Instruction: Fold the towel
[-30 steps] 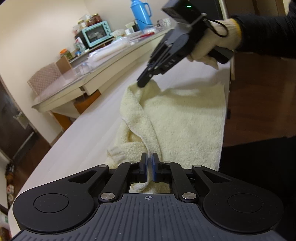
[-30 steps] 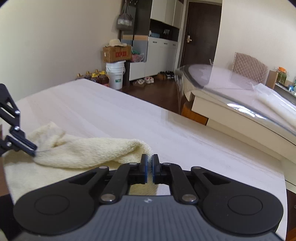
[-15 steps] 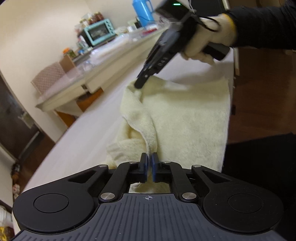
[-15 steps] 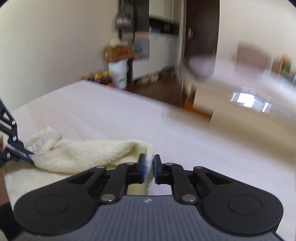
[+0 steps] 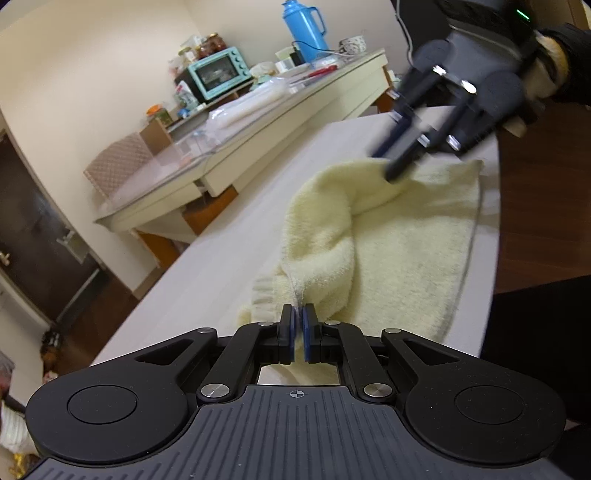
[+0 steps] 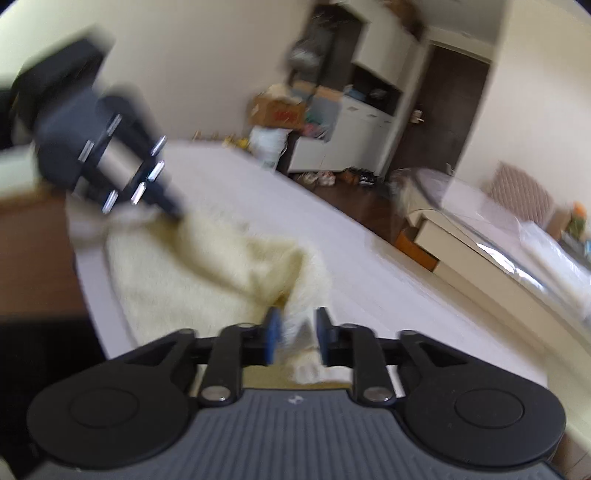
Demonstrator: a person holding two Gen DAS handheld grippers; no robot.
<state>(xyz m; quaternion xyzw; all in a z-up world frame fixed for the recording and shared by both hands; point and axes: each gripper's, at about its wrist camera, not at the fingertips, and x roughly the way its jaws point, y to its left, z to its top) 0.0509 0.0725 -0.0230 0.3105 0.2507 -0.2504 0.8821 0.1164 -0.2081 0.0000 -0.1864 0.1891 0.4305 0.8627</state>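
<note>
A cream terry towel (image 5: 391, 243) lies partly folded on the white table (image 5: 221, 258); it also shows in the right wrist view (image 6: 192, 273). My left gripper (image 5: 298, 325) is shut on the towel's near edge. My right gripper (image 6: 297, 334) has its jaws apart around a towel corner, which lies loose between them. In the left wrist view the right gripper (image 5: 391, 162) is blurred at the towel's far end. In the right wrist view the left gripper (image 6: 173, 210) is blurred at the towel's other end.
A long counter (image 5: 258, 122) stands beyond the table with a teal toaster oven (image 5: 218, 75), a blue thermos (image 5: 304, 24) and clutter. The table's edge (image 5: 487, 236) drops to dark wood floor on the right. Cabinets, a box and a dark door (image 6: 447, 107) lie far off.
My right gripper has opened and let go of the towel corner after carrying it toward the near edge. My left gripper stays shut on its edge. Both views have shifted and blurred.
</note>
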